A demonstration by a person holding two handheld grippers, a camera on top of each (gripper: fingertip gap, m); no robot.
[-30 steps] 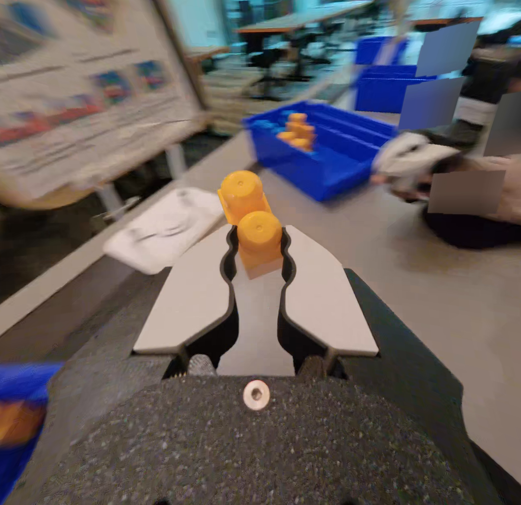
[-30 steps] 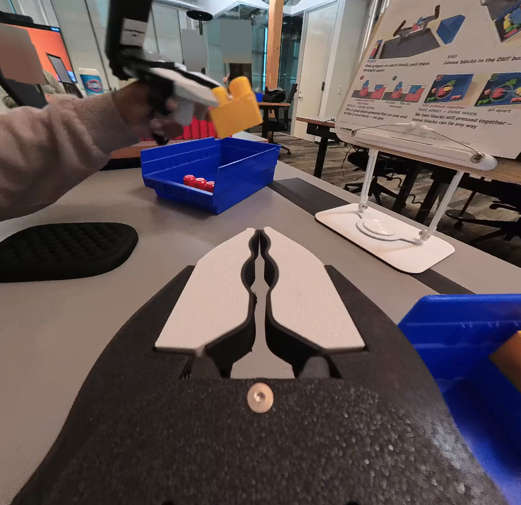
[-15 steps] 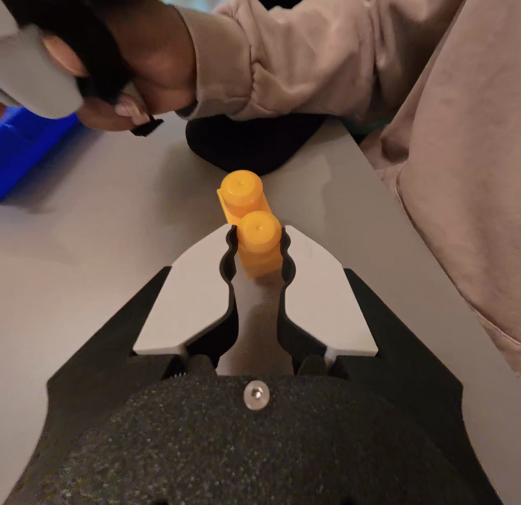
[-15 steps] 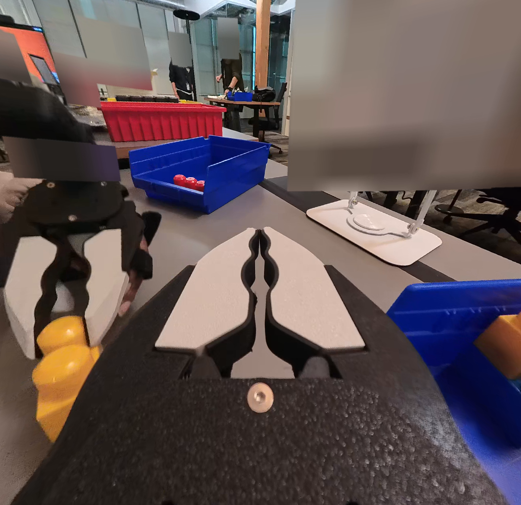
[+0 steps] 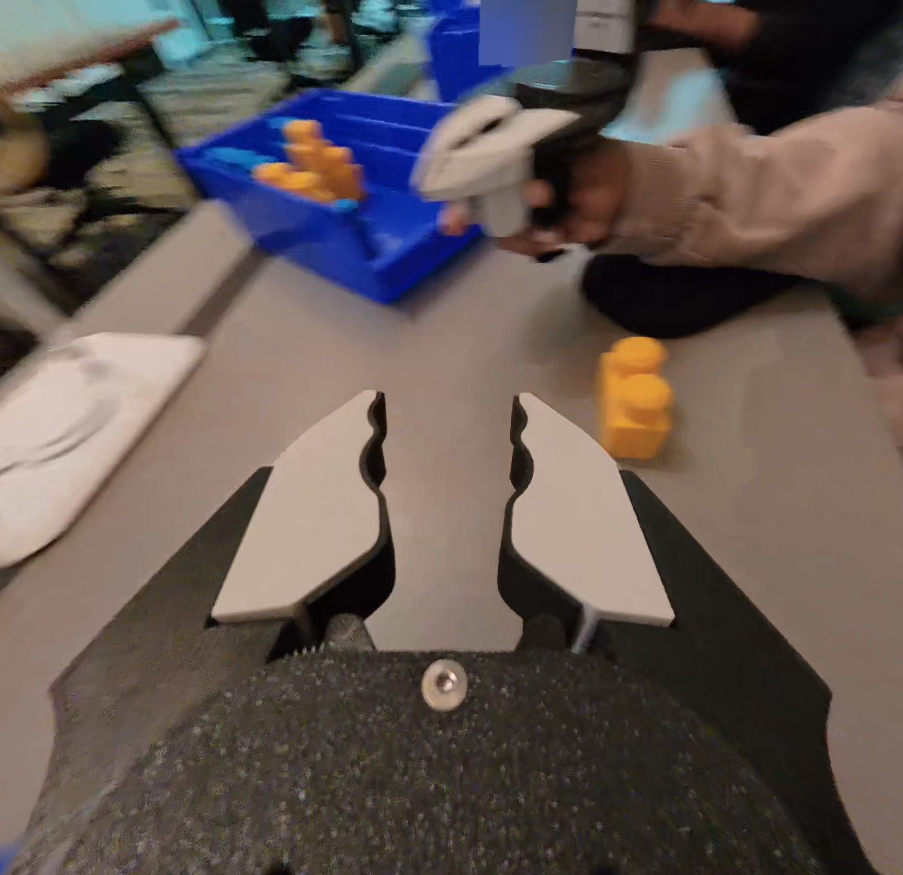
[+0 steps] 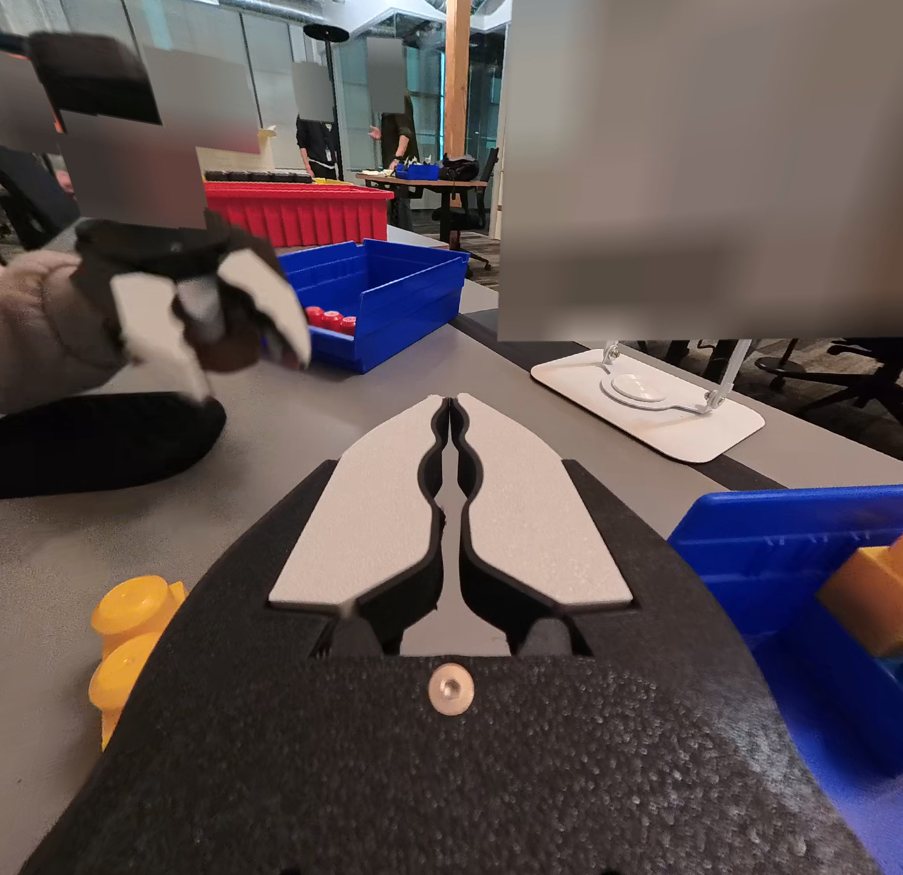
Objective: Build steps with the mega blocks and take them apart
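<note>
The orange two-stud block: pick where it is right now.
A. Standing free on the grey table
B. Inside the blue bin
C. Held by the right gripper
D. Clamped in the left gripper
A: the orange two-stud block stands alone on the grey table, beside the open, empty left gripper.

The right tool's body hides part of the orange block (image 6: pixel 129 641); the near blue bin (image 6: pixel 782 553) is cut off at the edge.
</note>
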